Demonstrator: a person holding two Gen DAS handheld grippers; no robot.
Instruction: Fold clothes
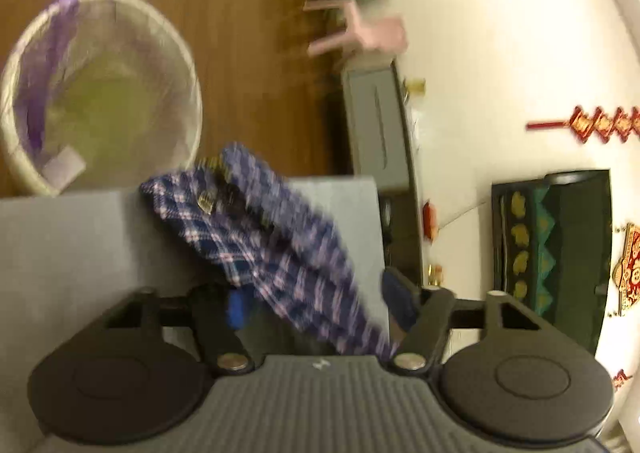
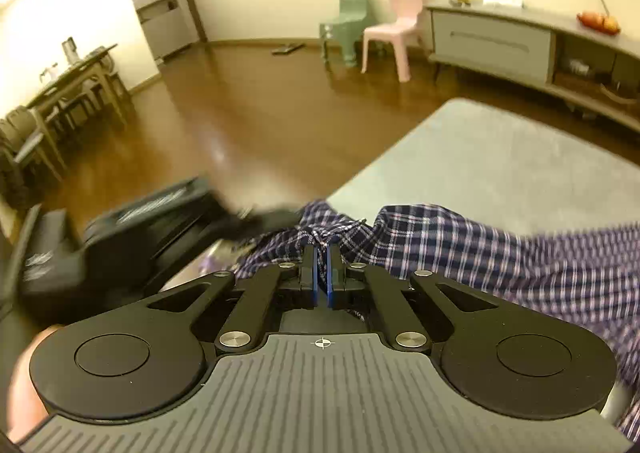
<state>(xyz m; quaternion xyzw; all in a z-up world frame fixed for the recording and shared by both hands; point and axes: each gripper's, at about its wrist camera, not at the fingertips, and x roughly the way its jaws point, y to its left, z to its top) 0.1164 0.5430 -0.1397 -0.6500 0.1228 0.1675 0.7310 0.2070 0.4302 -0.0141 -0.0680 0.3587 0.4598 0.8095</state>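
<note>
In the left wrist view, a round bin (image 1: 100, 93) with a crinkled liner fills the upper left. At centre, the soft plaid garment (image 1: 256, 229) drapes over a grey table (image 1: 72, 237) and runs down between the left gripper (image 1: 316, 305), whose blue pads stand apart without pressing it. In the right wrist view, the right gripper (image 2: 320, 265) at centre pinches a bunched plaid fold, the cloth trailing right across the table. It tilts downward over the glossy wooden floor (image 2: 248, 121).
</note>
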